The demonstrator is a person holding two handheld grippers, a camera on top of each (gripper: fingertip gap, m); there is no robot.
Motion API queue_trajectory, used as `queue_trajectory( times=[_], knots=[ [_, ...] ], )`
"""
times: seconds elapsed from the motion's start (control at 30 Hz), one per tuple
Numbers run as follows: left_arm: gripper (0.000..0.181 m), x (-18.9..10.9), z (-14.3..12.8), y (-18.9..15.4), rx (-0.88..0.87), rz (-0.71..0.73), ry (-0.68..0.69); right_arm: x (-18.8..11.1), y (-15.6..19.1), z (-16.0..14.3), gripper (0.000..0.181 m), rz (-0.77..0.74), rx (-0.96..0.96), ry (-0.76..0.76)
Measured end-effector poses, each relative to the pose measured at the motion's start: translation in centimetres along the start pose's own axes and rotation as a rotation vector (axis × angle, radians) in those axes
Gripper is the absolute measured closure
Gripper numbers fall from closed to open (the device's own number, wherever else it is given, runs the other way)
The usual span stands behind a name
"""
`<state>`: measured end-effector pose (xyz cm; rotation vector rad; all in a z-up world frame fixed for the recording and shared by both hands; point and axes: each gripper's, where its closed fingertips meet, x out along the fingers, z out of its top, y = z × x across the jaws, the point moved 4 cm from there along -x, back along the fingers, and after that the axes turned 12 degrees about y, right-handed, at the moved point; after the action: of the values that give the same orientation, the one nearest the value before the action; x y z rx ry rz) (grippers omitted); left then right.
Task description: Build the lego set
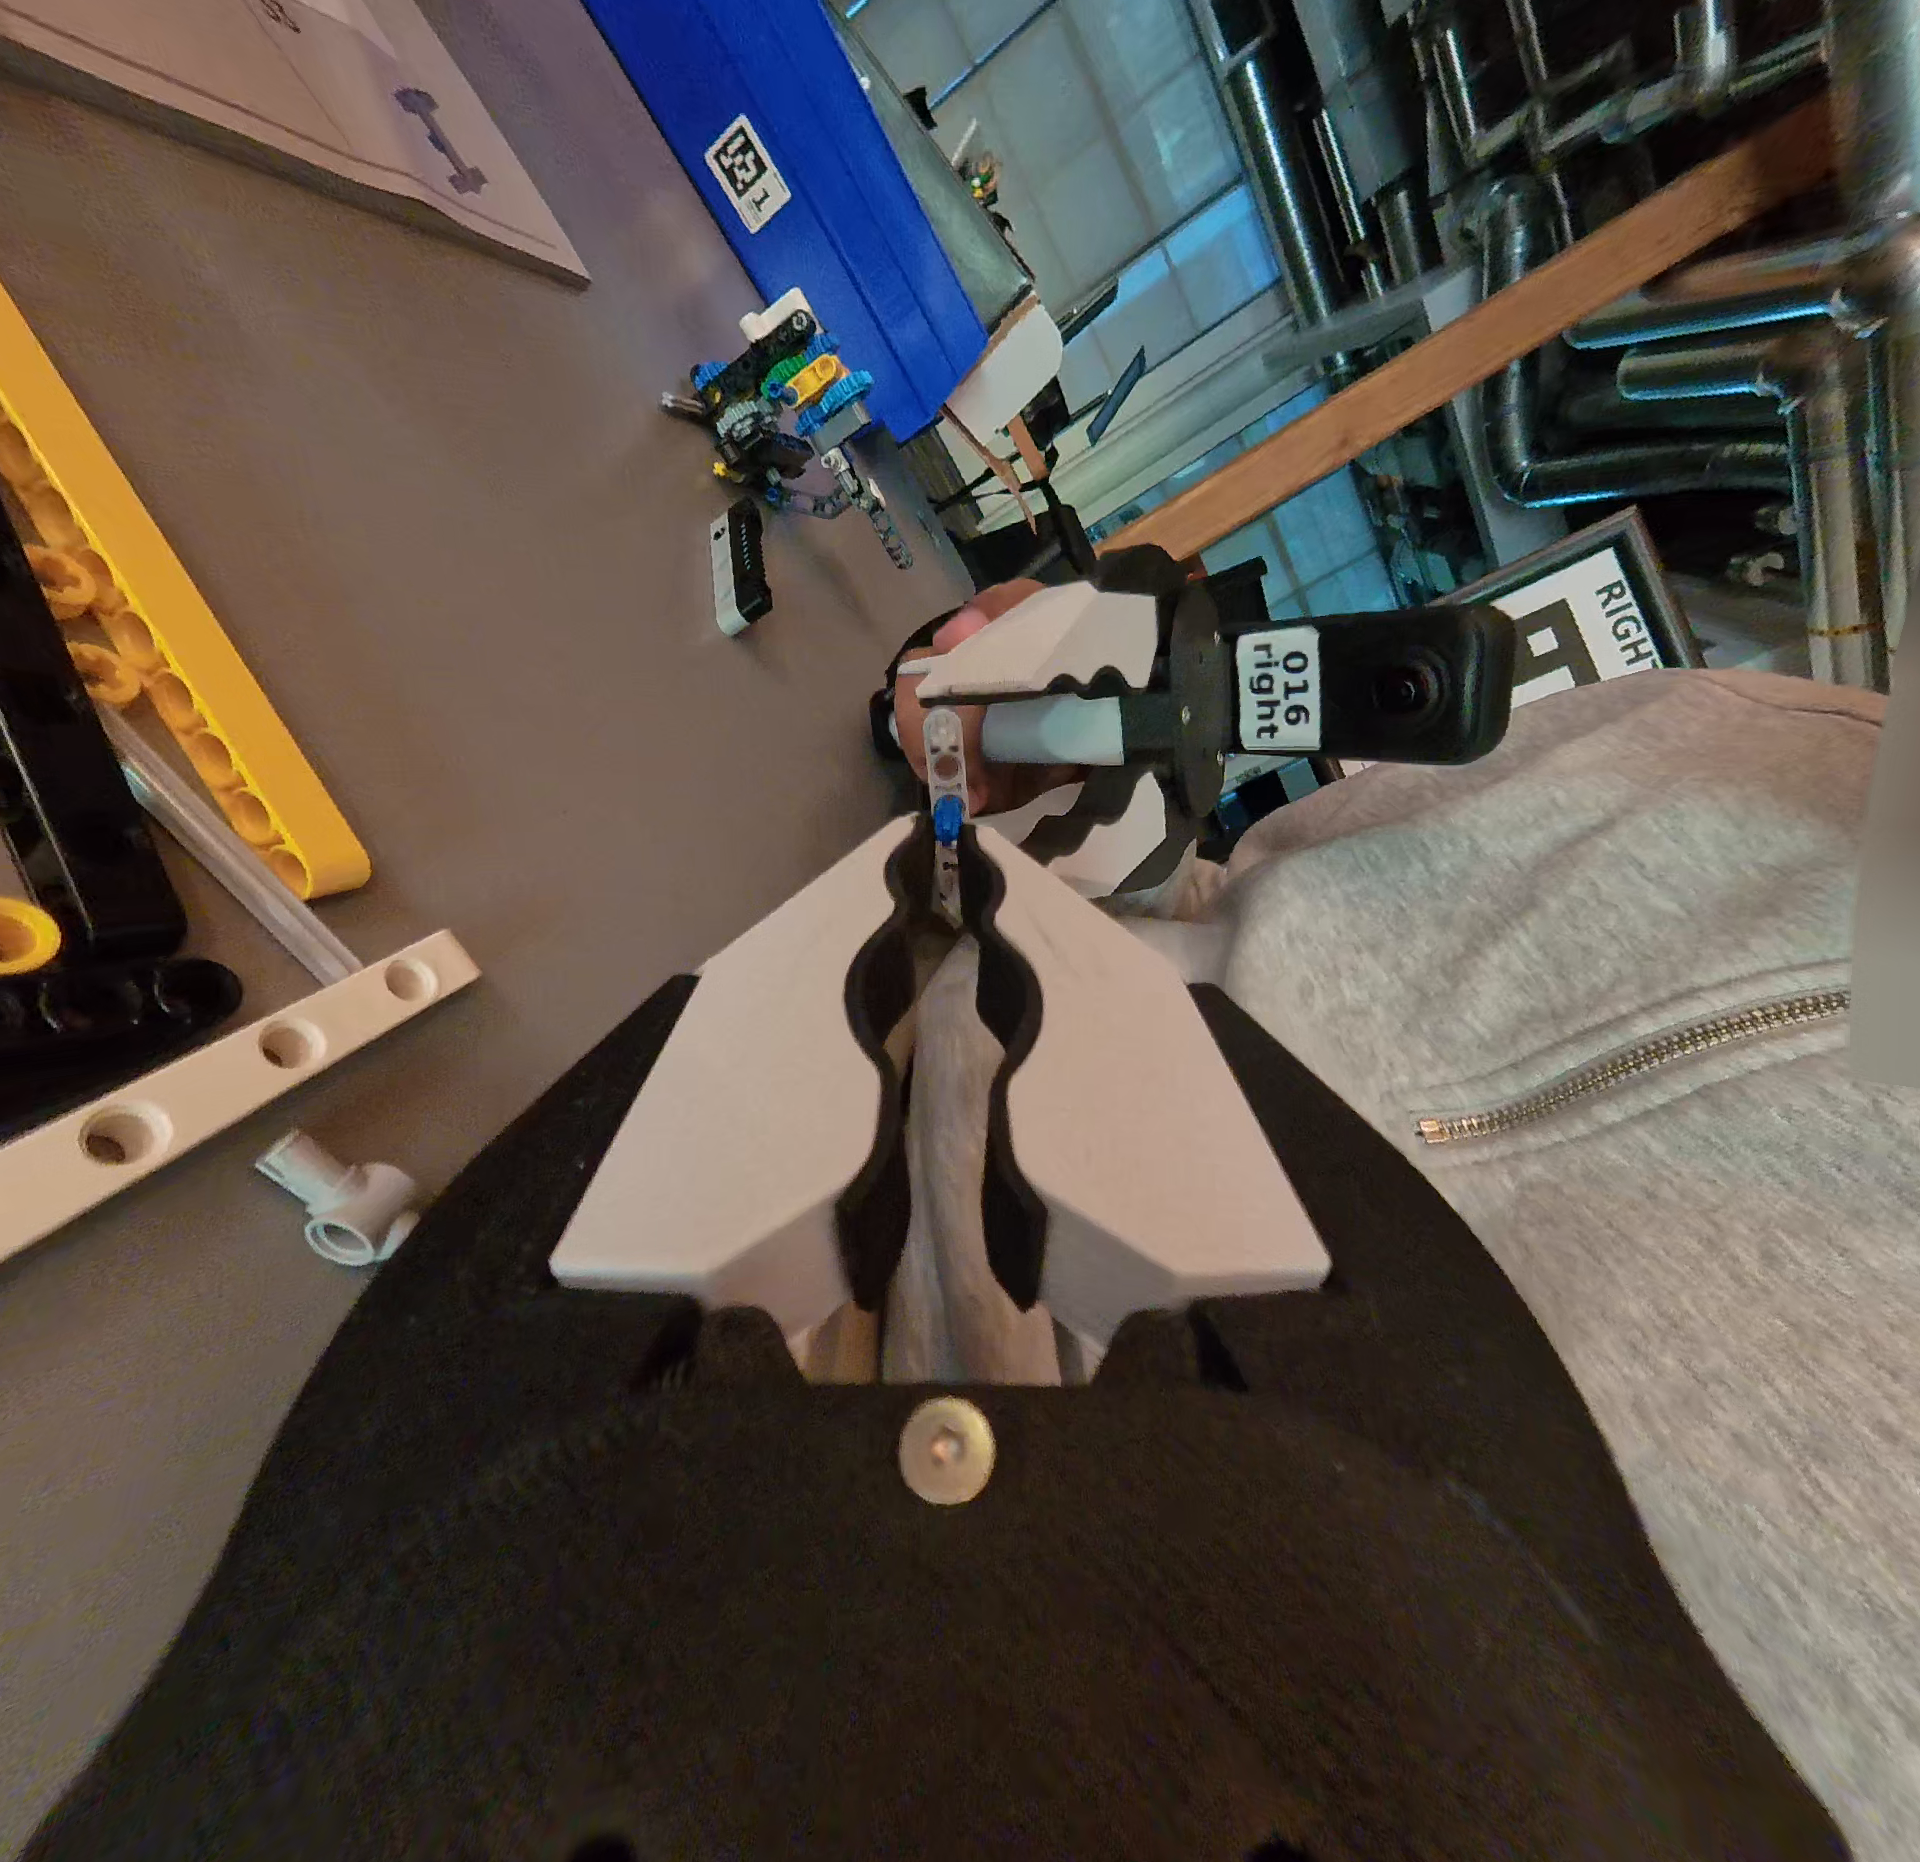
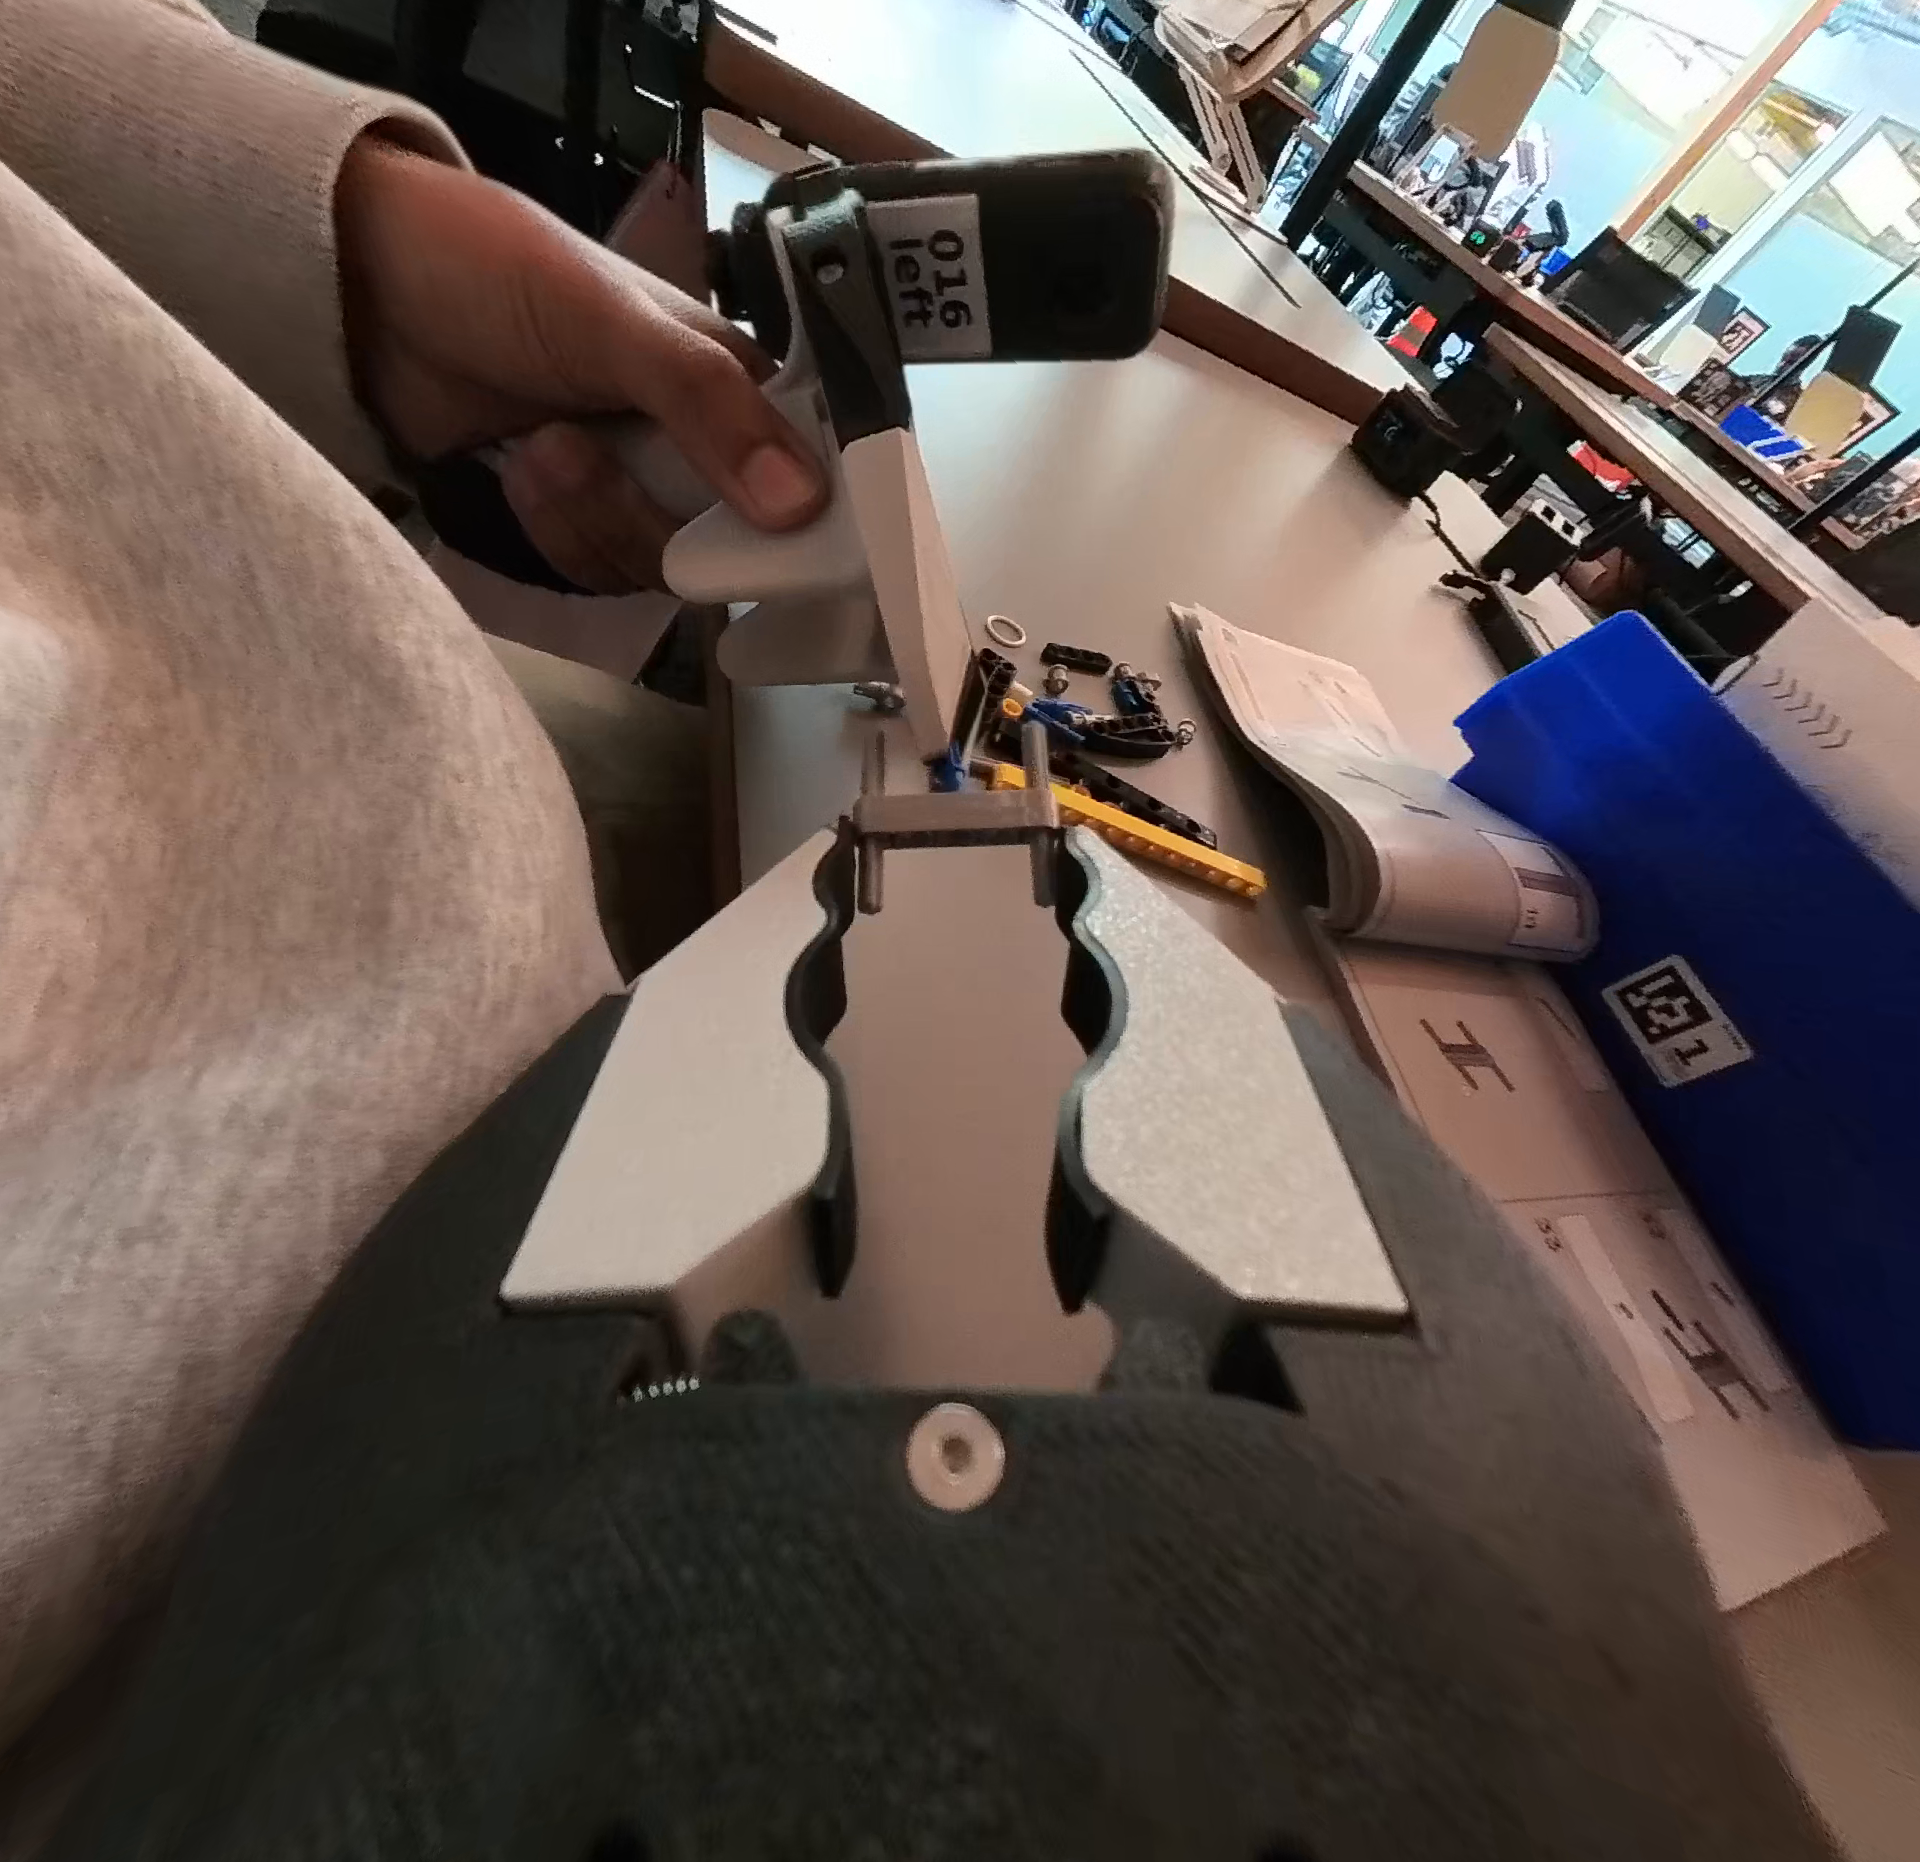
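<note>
My right gripper [image 2: 956,862] is shut on a grey H-shaped lego piece [image 2: 956,823], two thin arms joined by a crossbar, held in the air over the table edge. My left gripper [image 1: 940,848] is shut on a small blue pin [image 1: 945,818] and holds it against one grey arm [image 1: 941,747] of that piece. In the right wrist view the left gripper [image 2: 935,747] comes down from above with the blue pin [image 2: 948,768] at its tips. The right gripper also shows in the left wrist view [image 1: 914,698], side on.
On the grey table lie a yellow beam [image 1: 177,607], a white beam [image 1: 239,1064], a white connector [image 1: 343,1199], a part-built model [image 1: 790,399], loose parts [image 2: 1091,711], an instruction booklet [image 2: 1382,804] and a blue bin [image 2: 1714,929]. A person's grey sweater [image 1: 1558,929] is close by. Both grippers' tips are close together, under 4 cm apart. My left tips are roughly 10 cm from the white connector [image 1: 343,1199].
</note>
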<state>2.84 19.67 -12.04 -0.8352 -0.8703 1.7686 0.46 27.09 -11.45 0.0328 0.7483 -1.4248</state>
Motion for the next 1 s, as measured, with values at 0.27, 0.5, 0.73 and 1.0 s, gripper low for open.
queue_trajectory(
  times=[0.27, 0.5, 0.73, 1.0],
  knots=[
    [0.180, -0.09, -0.36, 0.03, 0.007, 0.016, 0.048, 0.19, 0.24, -0.11, 0.143, 0.002, -0.079, -0.012],
    [0.180, -0.04, -0.45, 0.07, 0.041, 0.056, 0.064, 0.24, 0.38, -0.27, 0.144, 0.013, -0.097, -0.004],
    [0.180, 0.04, -0.49, 0.13, 0.054, 0.077, 0.071, 0.21, 0.43, -0.37, 0.144, 0.024, -0.096, 0.003],
    [0.181, 0.23, -0.63, 0.17, 0.083, 0.115, 0.089, 0.12, 0.55, -0.53, 0.143, 0.051, -0.082, 0.015]
  ],
)
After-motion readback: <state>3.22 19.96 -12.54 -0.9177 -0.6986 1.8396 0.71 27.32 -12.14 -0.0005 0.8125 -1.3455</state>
